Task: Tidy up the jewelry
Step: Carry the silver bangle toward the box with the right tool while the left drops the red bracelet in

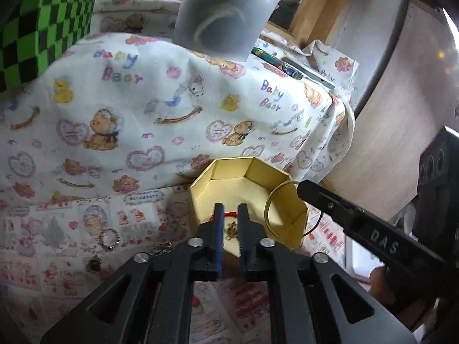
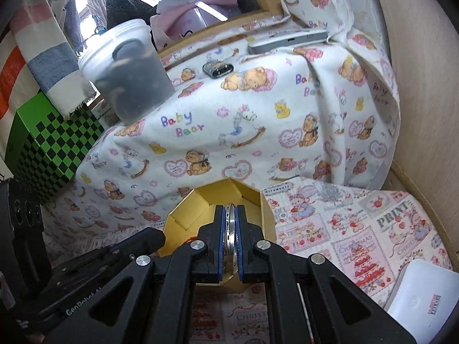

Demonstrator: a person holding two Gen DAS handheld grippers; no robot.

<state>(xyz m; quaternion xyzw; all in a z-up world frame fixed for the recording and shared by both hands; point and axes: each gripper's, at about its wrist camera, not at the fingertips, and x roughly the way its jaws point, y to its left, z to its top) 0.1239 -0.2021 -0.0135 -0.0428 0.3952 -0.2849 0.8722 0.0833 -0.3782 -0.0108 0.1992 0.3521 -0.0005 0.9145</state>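
Printed cloth covers the worktop. Yellow box holds a red-corded trinket. Left tongs slightly parted over it, gripping nothing. Right tongs clamped on bangle at the box rim, not yet dropped. Rings etc. lie loose on the cloth; prob. early-to-mid task.

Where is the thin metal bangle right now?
The thin metal bangle is clamped in the right gripper, held over the open yellow octagonal box.
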